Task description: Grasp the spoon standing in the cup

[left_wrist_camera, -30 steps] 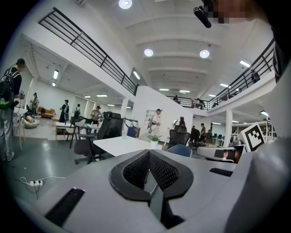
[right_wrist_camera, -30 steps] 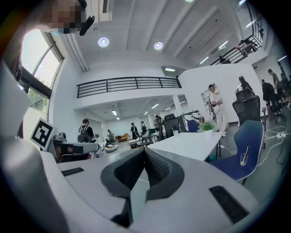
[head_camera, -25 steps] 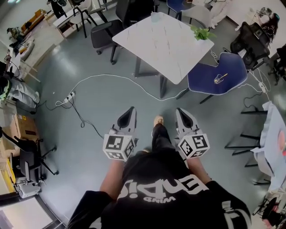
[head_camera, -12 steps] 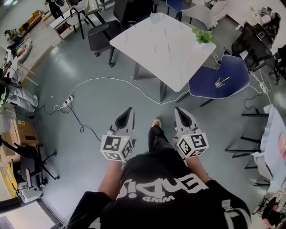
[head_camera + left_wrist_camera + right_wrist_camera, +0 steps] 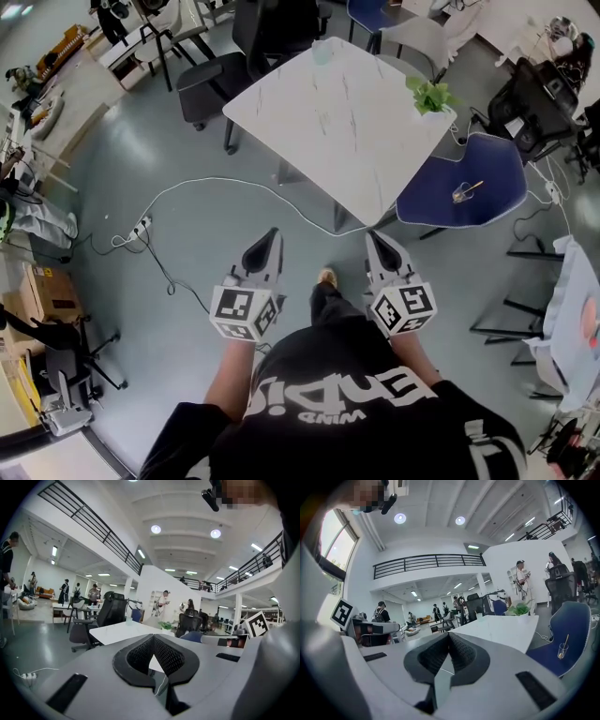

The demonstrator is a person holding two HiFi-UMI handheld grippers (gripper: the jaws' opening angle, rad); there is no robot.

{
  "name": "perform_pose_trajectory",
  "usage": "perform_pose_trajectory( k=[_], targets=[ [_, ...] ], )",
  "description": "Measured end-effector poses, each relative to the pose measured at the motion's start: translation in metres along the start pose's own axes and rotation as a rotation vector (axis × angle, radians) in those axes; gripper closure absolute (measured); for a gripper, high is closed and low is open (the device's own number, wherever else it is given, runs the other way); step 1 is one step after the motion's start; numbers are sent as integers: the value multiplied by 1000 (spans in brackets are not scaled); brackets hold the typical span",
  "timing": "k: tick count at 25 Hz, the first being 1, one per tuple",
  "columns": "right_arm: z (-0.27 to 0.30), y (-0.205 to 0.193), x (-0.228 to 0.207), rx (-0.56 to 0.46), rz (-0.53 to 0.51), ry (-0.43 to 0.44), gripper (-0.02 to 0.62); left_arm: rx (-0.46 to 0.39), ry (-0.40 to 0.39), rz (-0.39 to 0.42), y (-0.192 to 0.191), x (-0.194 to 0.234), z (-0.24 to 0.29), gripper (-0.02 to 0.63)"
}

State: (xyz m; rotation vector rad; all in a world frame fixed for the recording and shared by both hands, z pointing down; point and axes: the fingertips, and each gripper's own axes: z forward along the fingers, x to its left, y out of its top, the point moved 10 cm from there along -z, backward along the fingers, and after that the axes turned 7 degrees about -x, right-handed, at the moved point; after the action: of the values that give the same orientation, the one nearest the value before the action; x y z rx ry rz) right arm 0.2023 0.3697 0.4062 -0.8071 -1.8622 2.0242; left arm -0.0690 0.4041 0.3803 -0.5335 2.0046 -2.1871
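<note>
- Step?
- Approach. My left claw and right claw are closed and empty. The spoon stands in the cup on the blue chair, well apart from me.
- Next?
- Get to the chair, open the right claw, close on the spoon handle.

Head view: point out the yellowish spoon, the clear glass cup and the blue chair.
yellowish spoon (image 5: 473, 186), head view, its handle.
clear glass cup (image 5: 458, 196), head view, its wall.
blue chair (image 5: 429, 192), head view, bare seat.
</note>
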Motion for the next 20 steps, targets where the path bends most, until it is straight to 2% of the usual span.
perform_pose_trajectory(
  k=[8,20],
  targets=[
    [51,17,-40,0,9,11,583,-3,14,2,16,12,60,592],
    [121,28,-97,13,14,74,583,-18,80,11,28,25,130,592]
  ],
)
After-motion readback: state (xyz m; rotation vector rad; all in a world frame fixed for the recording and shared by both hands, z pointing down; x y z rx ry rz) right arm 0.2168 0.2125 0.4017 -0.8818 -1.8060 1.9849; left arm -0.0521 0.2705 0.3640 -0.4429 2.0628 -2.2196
